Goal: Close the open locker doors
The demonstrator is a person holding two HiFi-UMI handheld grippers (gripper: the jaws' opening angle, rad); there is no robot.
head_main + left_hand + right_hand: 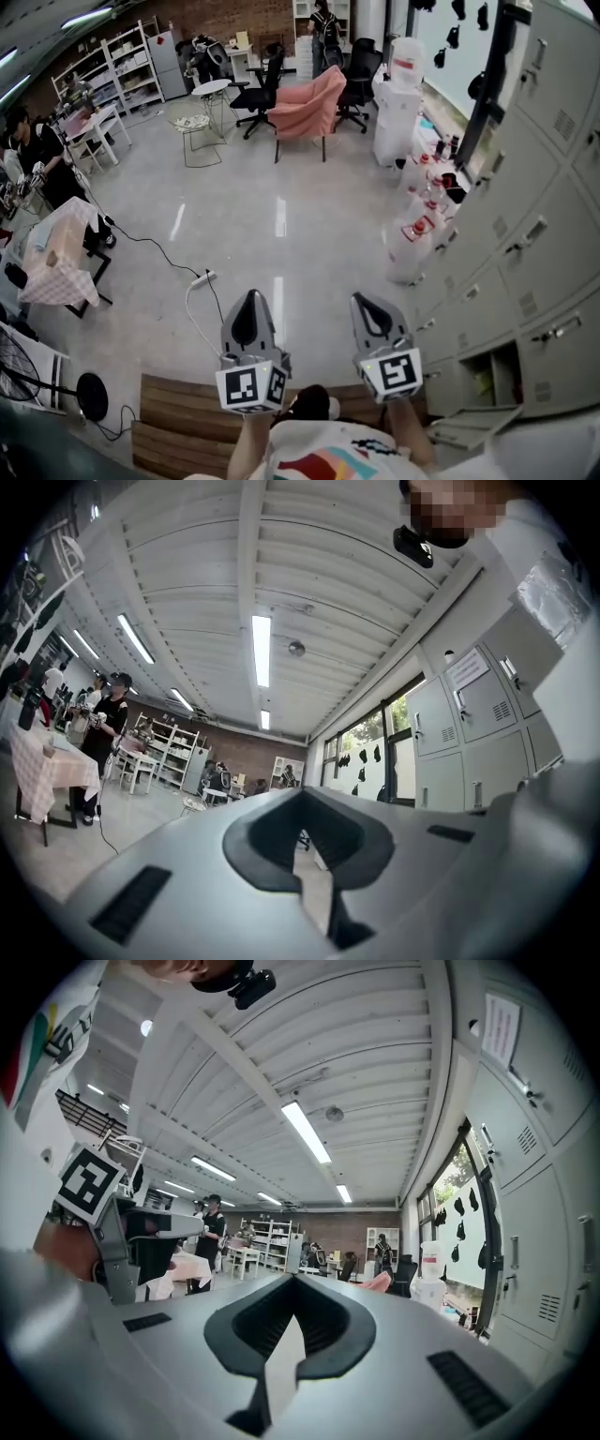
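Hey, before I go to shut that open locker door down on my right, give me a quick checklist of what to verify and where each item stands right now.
1. Target found: ok, one bottom-row locker door stands swung out.
2. Is the left gripper free: ok, jaws together, nothing between them.
3. Is the right gripper free: ok, jaws together, nothing between them.
4. Is the right gripper at the door: not ok, it is apart from it, to its left.
5. Does anything in the open compartment stick out past the doorway: cannot tell.
6. Are the other locker doors in view shut: ok, they look shut.
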